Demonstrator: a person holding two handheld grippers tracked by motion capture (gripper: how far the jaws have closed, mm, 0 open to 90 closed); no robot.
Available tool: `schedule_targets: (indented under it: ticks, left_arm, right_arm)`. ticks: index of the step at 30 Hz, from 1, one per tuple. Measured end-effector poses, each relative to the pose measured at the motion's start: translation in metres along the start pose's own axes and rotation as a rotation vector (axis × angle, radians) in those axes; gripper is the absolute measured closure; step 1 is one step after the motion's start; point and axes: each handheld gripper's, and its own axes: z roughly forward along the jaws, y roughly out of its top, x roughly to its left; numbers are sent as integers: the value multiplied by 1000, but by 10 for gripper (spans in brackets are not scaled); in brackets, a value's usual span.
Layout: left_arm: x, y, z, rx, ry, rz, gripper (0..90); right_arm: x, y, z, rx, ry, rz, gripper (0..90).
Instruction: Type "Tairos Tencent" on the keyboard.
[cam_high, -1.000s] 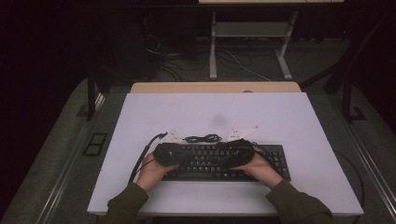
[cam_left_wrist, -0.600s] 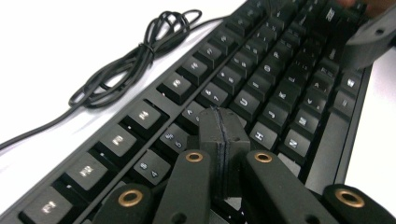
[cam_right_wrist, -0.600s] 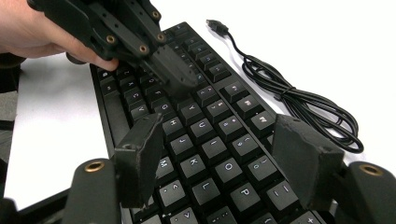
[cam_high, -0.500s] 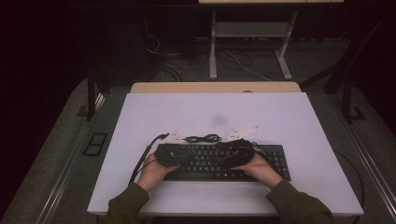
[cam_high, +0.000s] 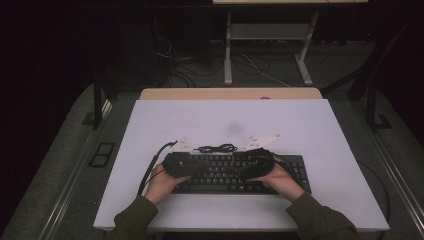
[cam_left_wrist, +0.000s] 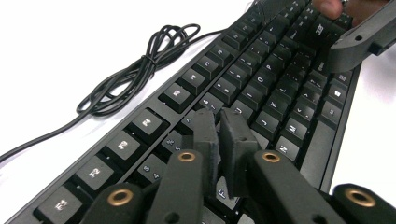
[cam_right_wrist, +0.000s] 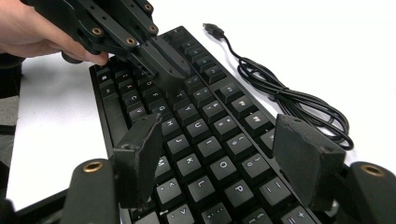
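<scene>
Black keys run under both of my tools: the keyboard (cam_high: 235, 172) lies flat near the front edge of the white table (cam_high: 150, 125), its bundled cable (cam_high: 216, 148) coiled just behind its back edge with the plug lying loose. My left gripper (cam_left_wrist: 219, 126) hangs over the left half of the keys with its jaws pressed together on nothing, tips angled down like a single poking finger just above the letter rows; whether they touch a key I cannot tell. My right gripper (cam_right_wrist: 219, 154) hovers over the right half, jaws spread wide and holding nothing, the letter keys showing between them. I judge the step in hand to be pressing keys, the left tool leading. The next move, as I see it, calls for a short straight push down onto one keycap, centred so that the neighbours stay up, while the right waits or draws its own jaws together first.
</scene>
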Motion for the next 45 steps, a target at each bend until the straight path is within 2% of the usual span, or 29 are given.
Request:
schedule_targets:
  ticks: [9,14,22,28,35,37,40,45]
  left_arm:
    - [0,-2,-12,-22,11,1,631]
    - [-4,-5,-19,-27,25,25,489]
    - [-6,-12,-34,-83,50,15,321]
    - [-8,-17,-44,-101,54,16,219]
    - [-10,-27,-50,-116,58,19,141]
    - [-10,-29,-50,-117,54,13,137]
    - [-10,-30,-49,-101,57,22,121]
    - [-10,-31,-49,-109,51,17,81]
  right_arm:
    - [-5,-7,-15,-14,-18,7,300]
    - [-8,-13,-27,-30,-34,9,284]
    - [-12,-19,-42,-54,-74,14,245]
    - [-16,-31,-61,-84,-91,29,216]
    - [-18,-48,-83,-103,-123,34,199]
    - [-19,-55,-91,-113,-146,37,199]
    - [-19,-64,-100,-117,-166,39,199]
    - [-21,-76,-114,-144,-179,63,199]
